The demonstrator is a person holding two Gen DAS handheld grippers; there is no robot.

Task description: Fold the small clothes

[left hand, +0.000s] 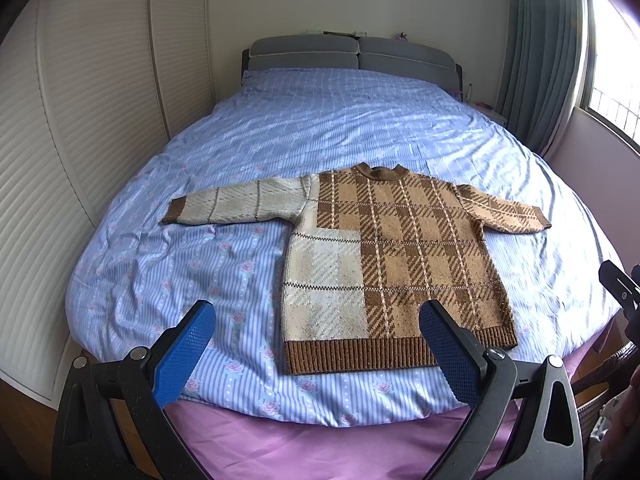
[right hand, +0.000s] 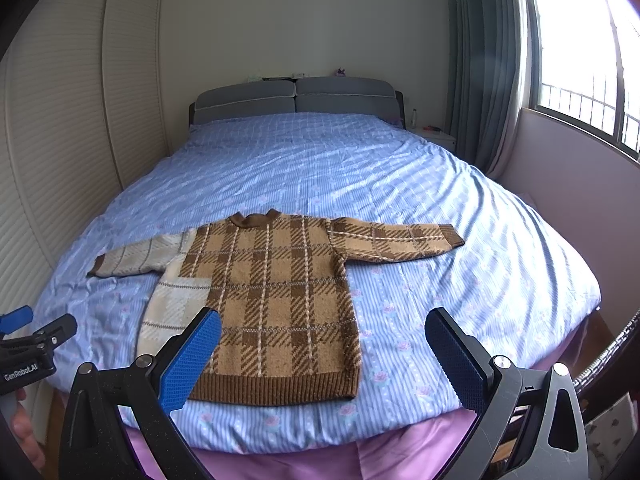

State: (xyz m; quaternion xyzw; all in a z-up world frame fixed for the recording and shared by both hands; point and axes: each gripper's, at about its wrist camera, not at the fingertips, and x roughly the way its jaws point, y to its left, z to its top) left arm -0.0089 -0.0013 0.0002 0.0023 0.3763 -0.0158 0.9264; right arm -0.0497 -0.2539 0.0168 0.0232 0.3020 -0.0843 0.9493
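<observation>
A small knitted sweater [left hand: 392, 256], brown plaid with a cream left side, lies flat and spread out near the foot of the bed, sleeves out to both sides, collar toward the headboard. It also shows in the right wrist view [right hand: 276, 296]. My left gripper [left hand: 318, 312] is open and empty, held above the hem at the foot of the bed. My right gripper [right hand: 322, 320] is open and empty, held above the hem's right part. Neither touches the sweater.
The bed has a blue striped floral cover [left hand: 320, 128] and a purple sheet [left hand: 320, 448] at its foot edge. A grey headboard [left hand: 352, 54] is at the far end. Louvred wardrobe doors [left hand: 80, 120] stand left. Curtain and window [right hand: 580, 60] are right.
</observation>
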